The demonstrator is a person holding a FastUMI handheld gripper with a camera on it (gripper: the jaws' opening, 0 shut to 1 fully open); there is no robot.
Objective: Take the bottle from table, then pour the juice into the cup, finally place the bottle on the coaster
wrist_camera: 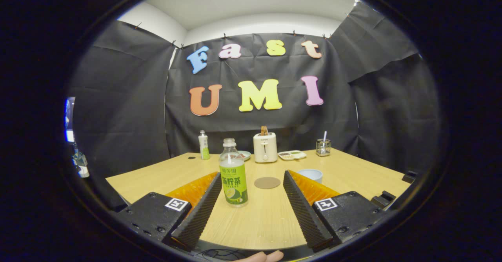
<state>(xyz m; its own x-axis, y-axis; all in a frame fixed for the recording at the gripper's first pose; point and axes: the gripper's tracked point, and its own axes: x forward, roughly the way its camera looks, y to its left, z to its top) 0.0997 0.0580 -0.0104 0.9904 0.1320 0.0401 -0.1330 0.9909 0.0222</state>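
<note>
I find the fingers (249, 199) spread wide and empty, the bottle (233, 173) upright on the worktop (353, 175) just inside the left finger; I judge it light, smooth plastic that may dent, best gripped at the labelled mid-body.

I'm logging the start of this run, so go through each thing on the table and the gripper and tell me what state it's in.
gripper: open, fingers spread wide, holding nothing.
bottle: upright on the table, capped, between the fingers by the left one, ungripped.
coaster: flat, bare, ahead of the fingers.
cup: upright beside the right finger; contents cannot tell.
toaster: upright at the back, something in its slot.
</note>
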